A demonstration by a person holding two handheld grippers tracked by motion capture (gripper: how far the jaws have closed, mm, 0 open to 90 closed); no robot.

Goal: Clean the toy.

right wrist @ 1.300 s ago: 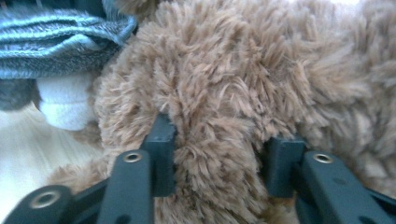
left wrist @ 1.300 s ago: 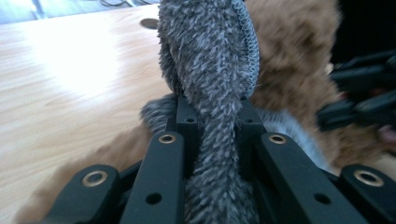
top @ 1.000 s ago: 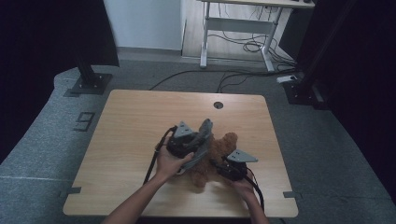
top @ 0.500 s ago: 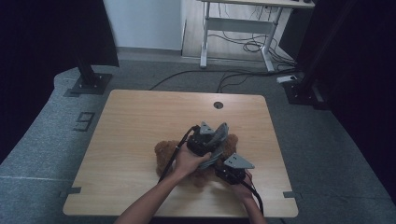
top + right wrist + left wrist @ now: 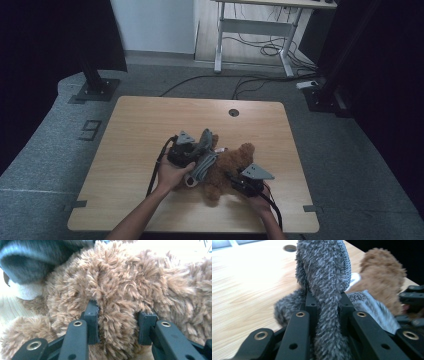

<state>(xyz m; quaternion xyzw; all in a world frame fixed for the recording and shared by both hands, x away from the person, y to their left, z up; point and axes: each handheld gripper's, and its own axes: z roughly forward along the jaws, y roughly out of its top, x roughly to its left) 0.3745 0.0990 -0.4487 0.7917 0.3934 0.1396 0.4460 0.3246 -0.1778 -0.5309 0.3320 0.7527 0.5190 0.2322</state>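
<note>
A brown teddy bear (image 5: 231, 166) lies on the wooden table (image 5: 145, 120), right of the middle and near the front. My left gripper (image 5: 198, 150) is at its left side, shut on a grey fuzzy cloth (image 5: 203, 165) that drapes down against the bear. In the left gripper view the grey fuzzy cloth (image 5: 324, 272) rises between the jaws of the left gripper (image 5: 327, 301), with the bear (image 5: 382, 277) behind it on the right. My right gripper (image 5: 234, 181) is shut on the bear's fur. In the right gripper view the right gripper (image 5: 117, 320) pinches a tuft of the bear (image 5: 130, 282).
A round cable hole (image 5: 233, 112) sits near the table's far edge. Behind the table stand a white desk frame (image 5: 255, 25) with cables on the floor (image 5: 260, 50) and black stand bases (image 5: 95, 90) at both back corners. The table's left half is bare wood.
My left gripper swung right over the bear with the grey cloth, then came back left and slightly lower. The right gripper stayed clamped on the bear.
</note>
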